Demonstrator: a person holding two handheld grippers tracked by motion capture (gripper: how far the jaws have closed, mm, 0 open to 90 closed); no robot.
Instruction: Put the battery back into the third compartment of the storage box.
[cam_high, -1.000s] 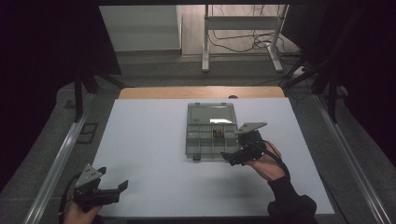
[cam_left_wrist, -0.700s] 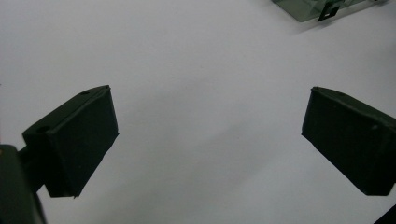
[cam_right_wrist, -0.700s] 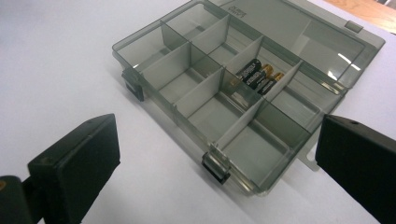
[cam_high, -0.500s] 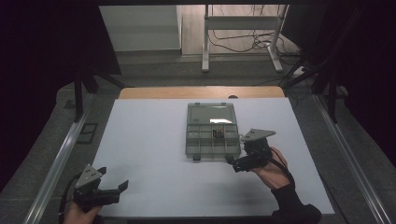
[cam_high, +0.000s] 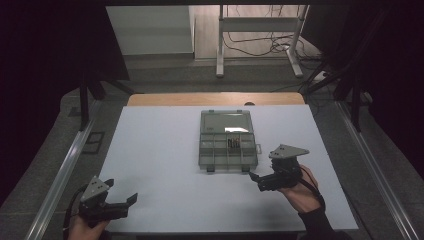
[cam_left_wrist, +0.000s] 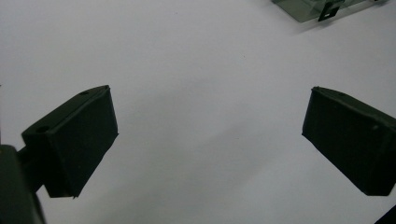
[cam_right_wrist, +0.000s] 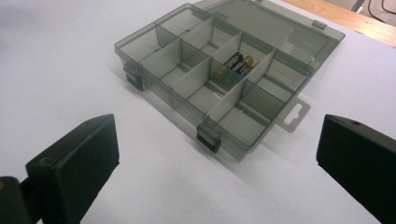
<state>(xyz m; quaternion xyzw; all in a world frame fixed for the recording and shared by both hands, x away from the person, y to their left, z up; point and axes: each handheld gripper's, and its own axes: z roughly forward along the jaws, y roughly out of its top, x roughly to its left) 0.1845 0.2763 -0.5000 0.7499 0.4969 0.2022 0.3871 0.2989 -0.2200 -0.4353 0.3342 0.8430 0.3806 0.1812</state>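
Box (cam_right_wrist: 219, 84) was see-thru smoky grey w/ black latches (cam_right_wrist: 208, 137), batteries (cam_right_wrist: 237, 63) black w/ gold ends, table (cam_high: 160, 150) plain white w/ a wood strip (cam_high: 215, 99) at back, both grippers' jaws matte black.

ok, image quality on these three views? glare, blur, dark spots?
High view: dim, with black surroundings; a bright glare patch sits on the open lid of the organizer box. Left gripper view: near fingers soft, white table evenly lit. Right gripper view: box and batteries sharp, fingers blurred.
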